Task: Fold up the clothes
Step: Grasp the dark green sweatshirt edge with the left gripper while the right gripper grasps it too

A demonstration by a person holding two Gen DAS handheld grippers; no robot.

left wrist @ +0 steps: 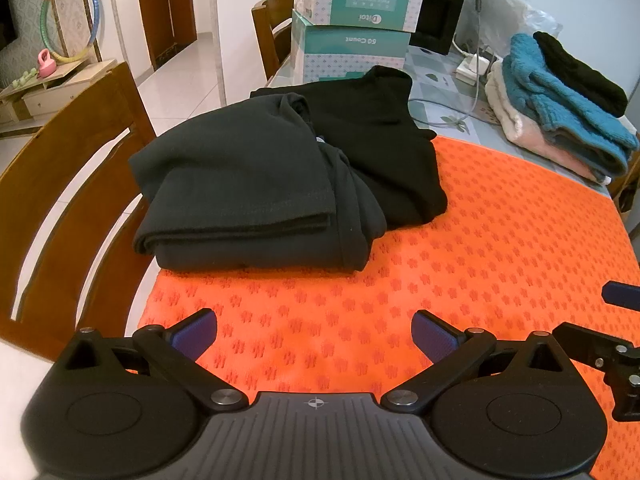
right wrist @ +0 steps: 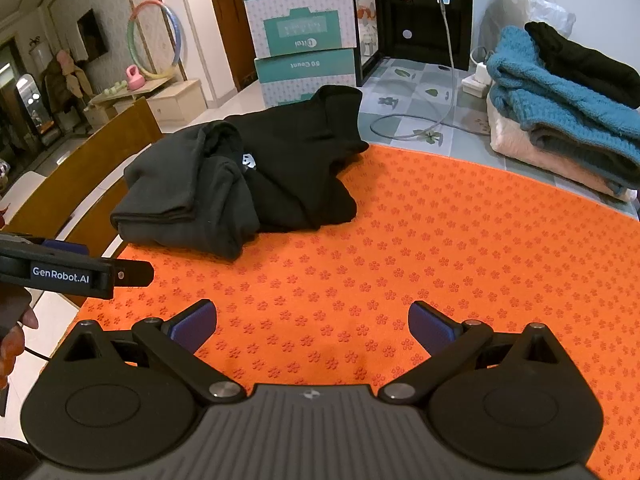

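Observation:
A folded dark grey garment (left wrist: 248,200) lies on the orange mat (left wrist: 460,248) at its left side, partly overlapping a black garment (left wrist: 380,140) behind it. Both show in the right wrist view, the grey one (right wrist: 184,196) and the black one (right wrist: 304,160), on the mat (right wrist: 440,248). My left gripper (left wrist: 314,334) is open and empty, low over the mat in front of the grey garment. My right gripper (right wrist: 312,326) is open and empty over the mat, right of the left one. The left gripper's body also shows in the right wrist view (right wrist: 72,274).
A stack of folded knitwear, cream, teal and black (left wrist: 560,100), sits at the far right (right wrist: 568,100). Stacked teal-and-white boxes (left wrist: 356,20) and a black appliance (left wrist: 438,12) stand at the back, with a cable (right wrist: 432,120). Wooden chairs (left wrist: 72,200) stand at the left edge.

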